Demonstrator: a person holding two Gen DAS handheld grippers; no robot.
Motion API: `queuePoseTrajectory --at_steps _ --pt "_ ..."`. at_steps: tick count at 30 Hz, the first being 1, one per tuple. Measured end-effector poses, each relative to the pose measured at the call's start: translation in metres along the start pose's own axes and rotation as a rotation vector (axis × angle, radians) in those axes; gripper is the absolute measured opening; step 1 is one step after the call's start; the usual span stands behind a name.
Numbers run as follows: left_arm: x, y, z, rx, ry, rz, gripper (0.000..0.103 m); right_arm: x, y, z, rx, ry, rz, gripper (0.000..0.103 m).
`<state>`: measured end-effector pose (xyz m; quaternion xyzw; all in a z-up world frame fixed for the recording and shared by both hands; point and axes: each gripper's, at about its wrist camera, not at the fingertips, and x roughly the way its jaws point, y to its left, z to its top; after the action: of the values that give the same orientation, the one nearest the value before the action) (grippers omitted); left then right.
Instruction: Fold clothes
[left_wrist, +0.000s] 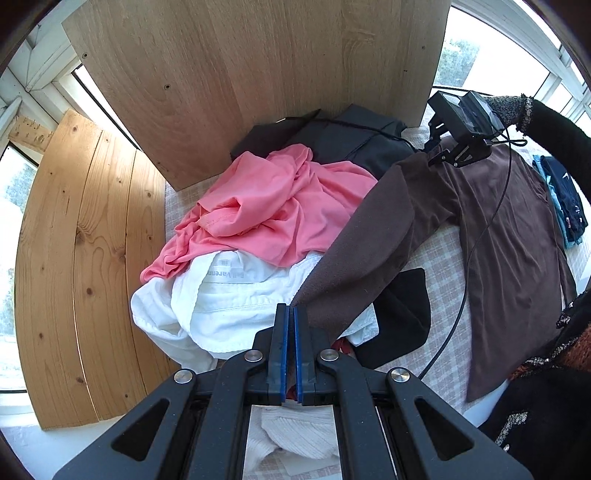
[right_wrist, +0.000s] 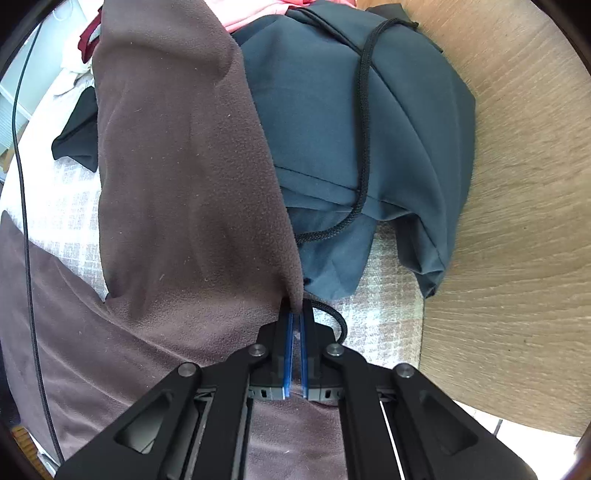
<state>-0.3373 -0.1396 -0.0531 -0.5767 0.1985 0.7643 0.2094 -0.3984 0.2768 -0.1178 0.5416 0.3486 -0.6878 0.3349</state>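
The brown fleece top (left_wrist: 509, 236) is spread across the right half of the left wrist view on the checked cover (left_wrist: 439, 258), its body flat and one sleeve (left_wrist: 369, 240) stretched diagonally toward the lower centre. That sleeve's cuff end is pinched between the closed jaws of the left gripper (left_wrist: 290, 314). The right gripper (right_wrist: 295, 325) is clamped on the sleeve's upper edge near the shoulder, at the lower centre of its own view (the same tool is seen small at the upper right of the left wrist view). A sleeve fold seems to be in hand; the body of the top is not yet folded.

More remains: a pink garment (left_wrist: 280, 210) and white clothing (left_wrist: 221, 295) lie crumpled in the centre left, with a dark grey garment (right_wrist: 369, 129) and its black drawcord (right_wrist: 364, 122) behind. A small stack (left_wrist: 565, 206), seemingly folded, sits at the far right edge.

The heap lies just beside the held sleeve, and a black cable (left_wrist: 480, 240) crosses the top's body; either could snag the fold.
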Motion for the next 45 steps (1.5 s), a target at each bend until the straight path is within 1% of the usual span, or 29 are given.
queuePoseTrajectory --at_steps 4,8,12,15,17,20,23,25,28,31,33,35,36,38,39,41,42,44,45 --pt "-0.012 -0.013 -0.007 -0.004 -0.029 -0.008 0.002 -0.024 -0.002 -0.010 0.053 -0.065 -0.055 0.003" --pt "-0.033 -0.051 -0.027 0.019 -0.079 -0.051 0.002 -0.034 0.006 -0.026 0.094 -0.102 -0.143 0.003" --pt "-0.052 -0.094 -0.060 -0.008 -0.133 -0.114 0.002 -0.039 0.015 -0.044 0.155 -0.133 -0.207 0.003" --pt "-0.057 -0.131 -0.090 -0.028 -0.140 -0.140 0.002 -0.044 0.028 -0.055 0.164 -0.141 -0.257 0.003" --pt "-0.059 -0.161 -0.109 -0.034 -0.154 -0.191 0.002 -0.048 0.037 -0.064 0.169 -0.146 -0.286 0.003" --pt "-0.046 -0.213 -0.135 -0.030 -0.146 -0.272 0.002 -0.055 0.048 -0.077 0.176 -0.148 -0.311 0.003" --pt "-0.018 -0.266 -0.158 -0.014 -0.106 -0.326 0.002 -0.057 0.064 -0.084 0.156 -0.132 -0.321 0.003" --pt "0.004 -0.297 -0.171 0.002 -0.070 -0.345 0.002 -0.058 0.075 -0.089 0.142 -0.121 -0.327 0.003" --pt "0.035 -0.337 -0.186 0.016 -0.027 -0.379 0.002 -0.046 0.085 -0.098 0.104 -0.074 -0.347 0.003" --pt "0.060 -0.364 -0.195 0.018 0.005 -0.381 0.002 -0.035 0.096 -0.107 0.065 -0.024 -0.368 0.003" --pt "0.077 -0.377 -0.201 0.020 0.023 -0.360 0.004 -0.027 0.102 -0.114 0.039 0.009 -0.381 0.003" --pt "0.093 -0.383 -0.208 0.011 0.071 -0.331 0.008 -0.026 0.110 -0.121 0.016 0.057 -0.375 0.003" --pt "0.097 -0.384 -0.213 0.000 0.089 -0.321 0.013 -0.031 0.112 -0.123 0.012 0.061 -0.375 0.003" --pt "0.096 -0.382 -0.223 -0.033 0.109 -0.315 0.014 -0.042 0.114 -0.128 0.009 0.063 -0.374 0.004" --pt "0.092 -0.378 -0.228 -0.057 0.108 -0.316 0.016 -0.048 0.115 -0.130 0.007 0.064 -0.374 0.006" --pt "0.080 -0.365 -0.236 -0.125 0.075 -0.324 0.017 -0.060 0.117 -0.135 0.003 0.066 -0.374 0.011" --pt "0.076 -0.354 -0.237 -0.168 0.054 -0.335 0.019 -0.066 0.118 -0.137 0.002 0.067 -0.373 0.012" --pt "0.076 -0.337 -0.235 -0.230 0.019 -0.341 0.019 -0.086 0.118 -0.133 0.045 0.048 -0.379 0.012" --pt "0.077 -0.329 -0.233 -0.256 0.006 -0.342 0.020 -0.097 0.124 -0.127 0.055 0.019 -0.349 0.012"
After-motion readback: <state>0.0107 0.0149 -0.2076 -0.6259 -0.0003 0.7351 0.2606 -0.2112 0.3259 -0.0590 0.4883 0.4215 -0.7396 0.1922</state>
